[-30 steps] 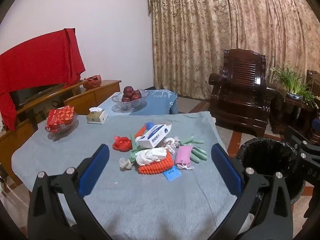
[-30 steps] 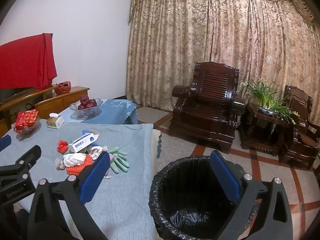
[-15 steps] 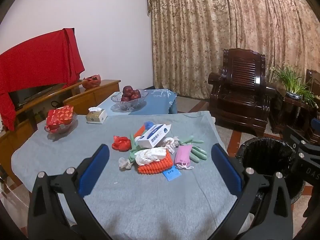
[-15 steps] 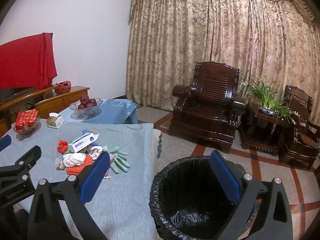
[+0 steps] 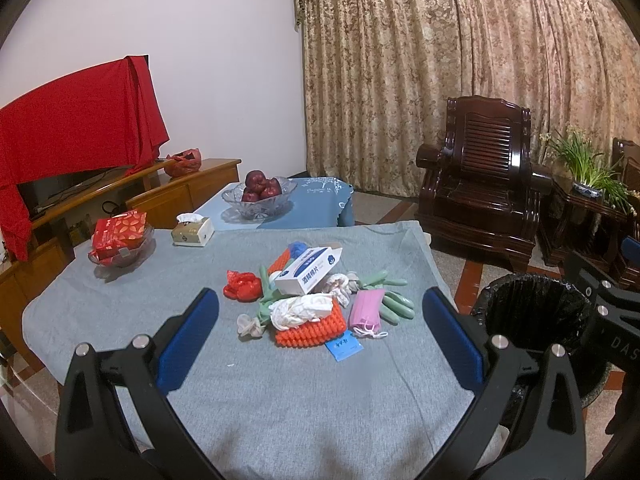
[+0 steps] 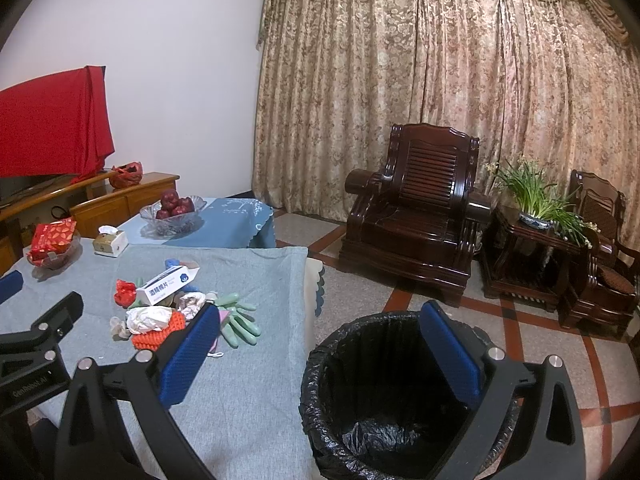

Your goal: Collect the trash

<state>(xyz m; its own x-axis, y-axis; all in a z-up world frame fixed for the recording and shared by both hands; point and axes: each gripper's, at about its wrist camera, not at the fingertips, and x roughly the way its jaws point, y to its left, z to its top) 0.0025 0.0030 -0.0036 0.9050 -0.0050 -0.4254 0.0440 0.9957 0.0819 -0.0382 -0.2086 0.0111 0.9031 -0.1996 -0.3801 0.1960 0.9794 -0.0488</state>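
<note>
The left gripper (image 5: 320,332) hangs above the near part of a table covered with a grey cloth (image 5: 120,292); its two blue pads stand wide apart and hold nothing. In front of it, near the middle of the table, lies the pile of trash (image 5: 316,292). In this pile a white and blue box (image 5: 308,270) rests on top, a crumpled red wrapper (image 5: 242,285) is at the left, white crumpled paper (image 5: 300,309) lies on an orange ridged piece (image 5: 312,328), a pink face mask (image 5: 366,309) is to the right, and green rubber gloves (image 5: 394,304) are at the right edge. A small blue card (image 5: 343,345) lies nearest. What is under the box I cannot tell well.

The right gripper (image 6: 320,354) is held to the right of the table, over a bin with a black bag (image 6: 384,364) that stands on the floor beside the table edge. Its pads are also wide apart and empty.

At the far left of the table there are a tissue box (image 5: 192,231) and a glass dish with a red packet (image 5: 120,236). Farther away a bowl of apples (image 5: 260,194) stands on a blue cloth.
</note>
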